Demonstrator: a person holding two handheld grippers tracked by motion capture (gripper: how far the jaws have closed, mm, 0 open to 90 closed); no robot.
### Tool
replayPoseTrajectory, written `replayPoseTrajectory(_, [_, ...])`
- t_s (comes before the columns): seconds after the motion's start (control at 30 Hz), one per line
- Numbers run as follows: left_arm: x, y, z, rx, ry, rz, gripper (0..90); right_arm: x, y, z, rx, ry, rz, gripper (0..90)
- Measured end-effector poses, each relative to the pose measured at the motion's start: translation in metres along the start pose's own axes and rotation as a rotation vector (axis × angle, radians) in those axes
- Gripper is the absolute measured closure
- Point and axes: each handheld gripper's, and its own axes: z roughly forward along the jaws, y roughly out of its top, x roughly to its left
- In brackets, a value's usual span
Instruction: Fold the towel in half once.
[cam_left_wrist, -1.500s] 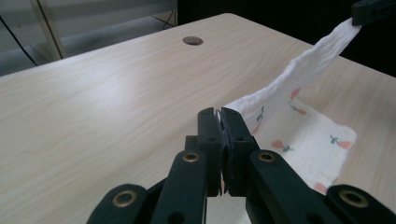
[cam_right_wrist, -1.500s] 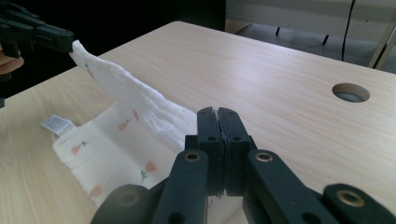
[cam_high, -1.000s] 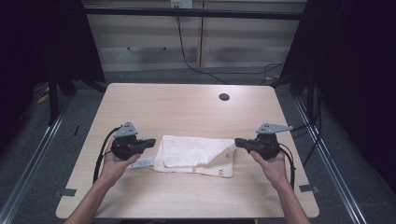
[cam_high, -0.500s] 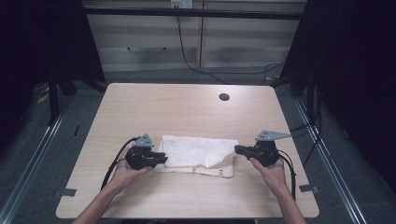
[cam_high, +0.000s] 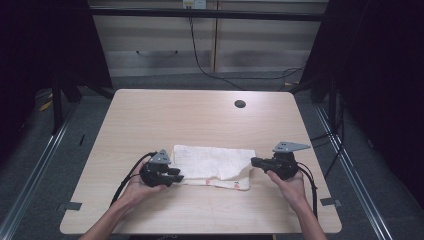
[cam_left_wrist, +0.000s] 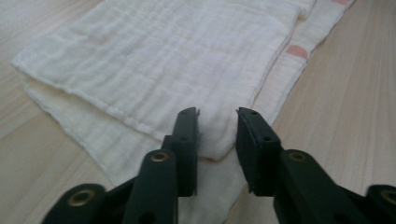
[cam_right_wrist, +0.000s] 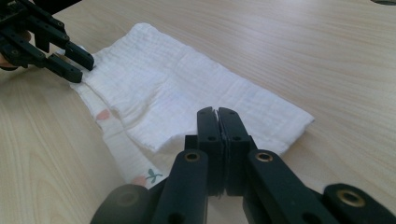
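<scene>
Two hand-held grippers flank a folded white cloth (cam_high: 212, 166) at lower centre of the tabletop (cam_high: 200, 117). At left of the frame, the left hand-held gripper (cam_left_wrist: 217, 135), its jaws just opening, stands apart around the cloth's near corner fold, pads not pressing. At right, the right hand-held gripper (cam_right_wrist: 218, 122) is closed empty beside the cloth's edge. Folding appears under way; next, the left jaws must pinch that corner. No readable writing, only small printed motifs.
</scene>
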Motion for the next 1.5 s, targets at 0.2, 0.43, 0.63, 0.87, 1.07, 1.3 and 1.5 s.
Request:
replayPoseTrajectory(0.2, [0.003,0.003,-0.003,-0.014,-0.01,-0.023,88.9,0.0,-0.001,0.0,0.003,0.001,0.006,89.0])
replayPoseTrajectory(0.43, [0.015,0.013,-0.037,-0.166,-0.001,-0.087,89.4,-0.001,0.003,-0.006,-0.02,-0.006,0.003,89.0])
replayPoseTrajectory(0.63, [0.016,0.011,-0.061,-0.212,0.022,-0.084,89.5,0.007,0.004,-0.015,-0.032,-0.009,-0.02,88.9])
replayPoseTrajectory(0.87, [0.003,-0.013,-0.052,-0.09,0.006,-0.046,89.4,0.025,-0.016,-0.009,0.057,0.026,-0.049,88.6])
replayPoseTrajectory(1.07, [-0.002,-0.029,-0.038,-0.004,0.002,-0.035,89.4,0.028,-0.036,-0.001,0.13,0.048,-0.034,87.5])
replayPoseTrajectory(1.3, [-0.001,-0.032,-0.039,0.013,-0.016,-0.044,88.0,0.031,-0.049,0.003,0.191,0.068,-0.038,79.8])
replayPoseTrajectory(1.5, [0.008,-0.026,-0.05,-0.072,-0.03,-0.084,84.1,0.028,-0.037,-0.006,0.148,0.08,-0.034,73.4])
